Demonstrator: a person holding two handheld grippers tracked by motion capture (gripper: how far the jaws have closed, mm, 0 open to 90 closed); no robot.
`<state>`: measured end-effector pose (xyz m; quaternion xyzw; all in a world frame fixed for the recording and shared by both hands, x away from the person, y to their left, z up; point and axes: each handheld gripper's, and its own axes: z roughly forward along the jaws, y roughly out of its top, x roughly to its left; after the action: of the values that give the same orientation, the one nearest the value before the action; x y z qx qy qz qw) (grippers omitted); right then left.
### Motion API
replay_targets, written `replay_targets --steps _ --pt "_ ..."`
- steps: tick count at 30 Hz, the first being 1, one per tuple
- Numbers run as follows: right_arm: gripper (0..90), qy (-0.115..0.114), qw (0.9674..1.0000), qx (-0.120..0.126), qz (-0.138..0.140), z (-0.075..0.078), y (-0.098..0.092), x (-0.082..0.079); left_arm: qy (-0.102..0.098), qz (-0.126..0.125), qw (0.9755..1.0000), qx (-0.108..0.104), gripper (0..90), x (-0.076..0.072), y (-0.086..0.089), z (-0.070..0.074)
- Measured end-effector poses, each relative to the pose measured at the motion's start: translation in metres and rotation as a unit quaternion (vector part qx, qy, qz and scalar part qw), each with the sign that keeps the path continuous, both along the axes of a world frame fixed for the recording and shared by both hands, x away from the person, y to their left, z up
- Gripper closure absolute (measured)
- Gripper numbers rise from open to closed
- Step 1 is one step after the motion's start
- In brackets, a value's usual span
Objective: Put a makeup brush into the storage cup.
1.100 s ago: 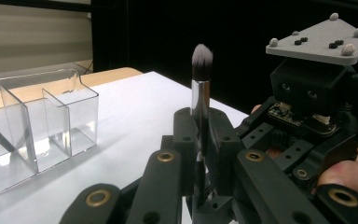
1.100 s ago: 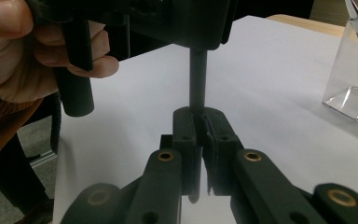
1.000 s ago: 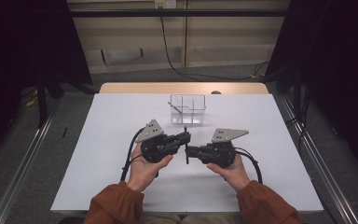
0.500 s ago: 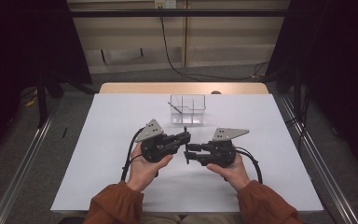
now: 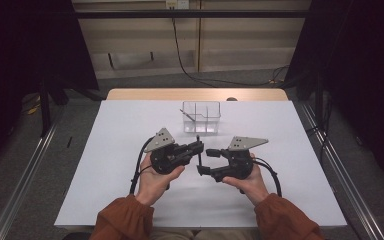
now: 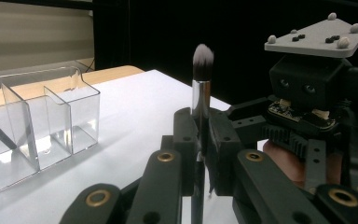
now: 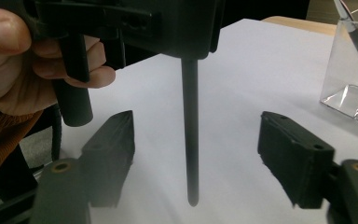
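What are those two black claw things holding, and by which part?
The left gripper clamps a makeup brush mid-handle, just below its metal collar. The right gripper holds nothing.

This looks like a lab set up for recording handling work, not a home or shop. A bench [image 5: 130, 150] covered with a plain white sheet stands between dark curtains [image 5: 25, 65], with metal rails [image 5: 25, 180] along the grey floor on both sides. Cables [image 5: 185, 55] hang down the pale panelled wall behind it.
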<state>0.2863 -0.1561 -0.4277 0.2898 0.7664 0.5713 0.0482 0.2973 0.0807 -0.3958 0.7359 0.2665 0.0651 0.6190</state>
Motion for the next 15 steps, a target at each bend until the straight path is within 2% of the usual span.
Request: replay_targets --steps 3,7,9,12,15 --pt "14.0 0.001 0.9999 0.001 -0.014 0.0009 -0.0004 0.0003 0.0 0.002 1.0 -0.002 83.9 0.0004 0.0022 0.0011" --pt "7.3 -0.003 0.9998 -0.004 -0.021 0.0013 -0.0022 0.0003 -0.001 0.006 1.0 -0.002 83.9 0.0014 0.0057 0.0024" --pt "2.7 -0.006 0.9998 -0.005 -0.016 0.0011 -0.0028 0.0 -0.001 0.006 1.0 -0.003 83.9 0.0021 0.007 0.0027" --pt "2.2 -0.007 0.9998 -0.007 -0.018 0.0013 -0.0033 -0.0004 0.0 0.008 1.0 -0.002 83.9 0.0027 0.0087 0.0031" --pt "1.6 -0.001 0.9995 -0.005 -0.032 0.0002 -0.0047 -0.0009 -0.001 0.011 0.9999 -0.004 83.9 0.0032 0.0104 0.0037"
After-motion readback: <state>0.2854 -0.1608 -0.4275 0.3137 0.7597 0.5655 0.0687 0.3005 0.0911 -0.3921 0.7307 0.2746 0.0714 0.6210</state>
